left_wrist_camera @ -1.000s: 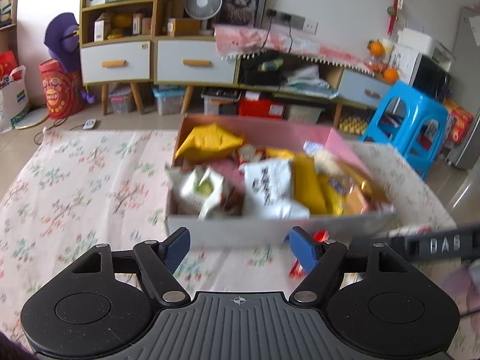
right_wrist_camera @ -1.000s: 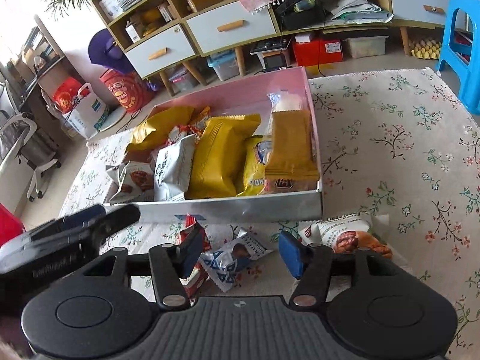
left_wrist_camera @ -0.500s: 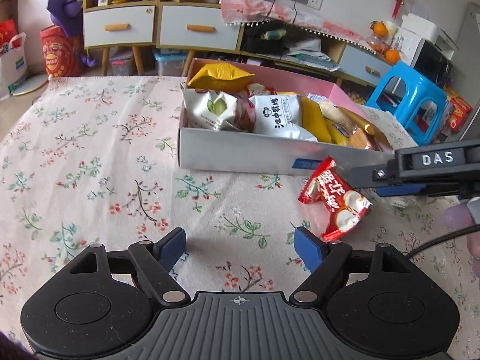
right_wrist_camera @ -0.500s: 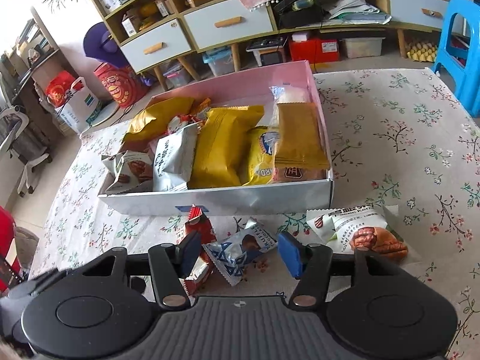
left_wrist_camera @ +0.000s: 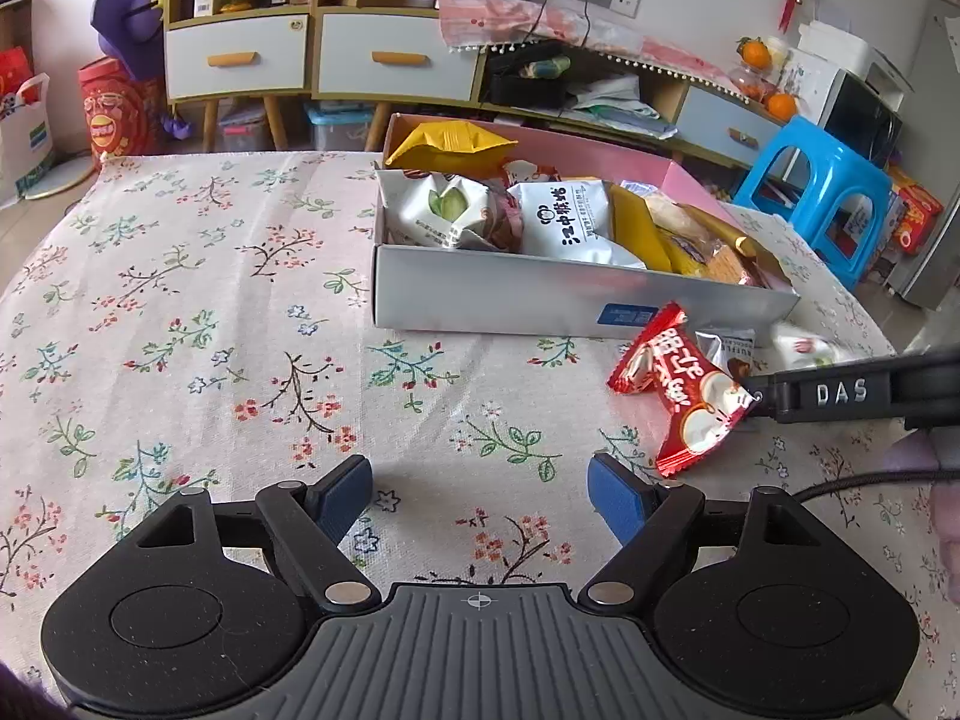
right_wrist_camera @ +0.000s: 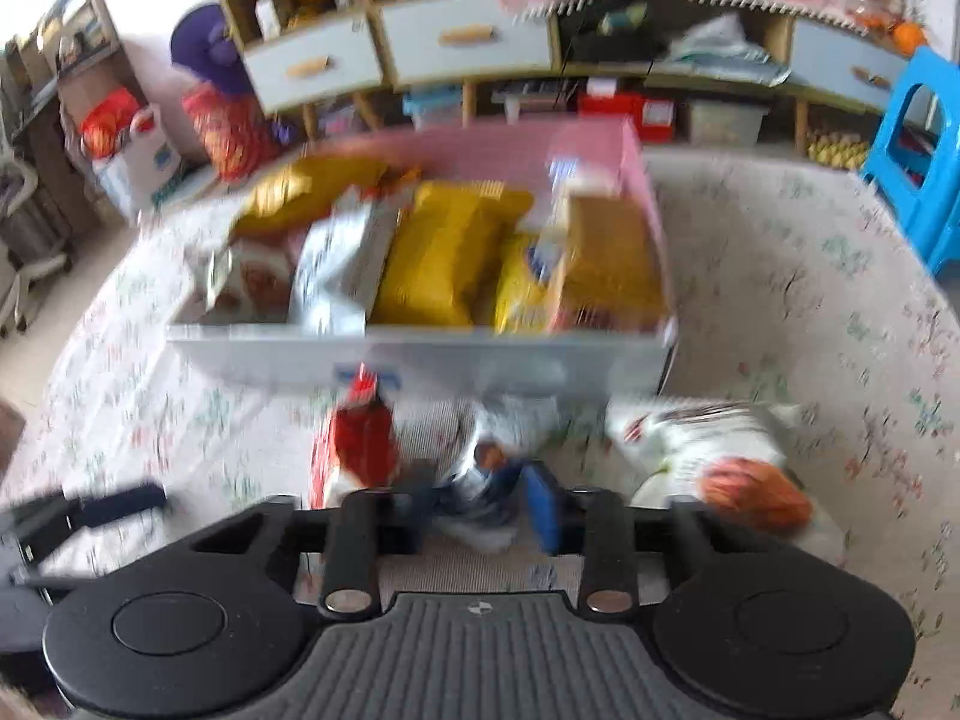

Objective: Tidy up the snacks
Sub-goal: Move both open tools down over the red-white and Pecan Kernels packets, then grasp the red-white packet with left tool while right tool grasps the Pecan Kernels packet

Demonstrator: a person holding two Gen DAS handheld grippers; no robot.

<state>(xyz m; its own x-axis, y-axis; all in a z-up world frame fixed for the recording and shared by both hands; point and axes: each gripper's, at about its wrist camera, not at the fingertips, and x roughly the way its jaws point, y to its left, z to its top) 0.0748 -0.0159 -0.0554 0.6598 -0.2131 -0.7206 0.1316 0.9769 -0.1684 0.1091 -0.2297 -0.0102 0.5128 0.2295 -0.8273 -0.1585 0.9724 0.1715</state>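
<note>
The right gripper [right_wrist_camera: 480,504] is closing on the small silver-and-blue snack packet [right_wrist_camera: 489,468]. One second ago its jaws stood well apart on either side of that packet; now the blue pads are drawn in against the wrapper, which is bunched between them. The right wrist view is blurred, so firm pad contact cannot be confirmed, but the packet is clearly between the jaws and appears pinched. It has not yet been raised from the floral tablecloth [left_wrist_camera: 180,300].

The left gripper [left_wrist_camera: 480,501] is held with its jaws apart and nothing between them, low over bare cloth. Compared with a second ago, when the box filled its view, it has been lowered and drawn back, away from the snack box [left_wrist_camera: 540,294].

The box is already filled with packets standing in rows. Three items remain outside, just in front of its near wall: the red packet [left_wrist_camera: 684,396], the silver-and-blue packet now being gripped, and the larger white bag [right_wrist_camera: 720,456] to its right.

It is judged that the pick has begun; lifting and placing in the box remain. The thin wrapper may slip if gripped only at its edge.
</note>
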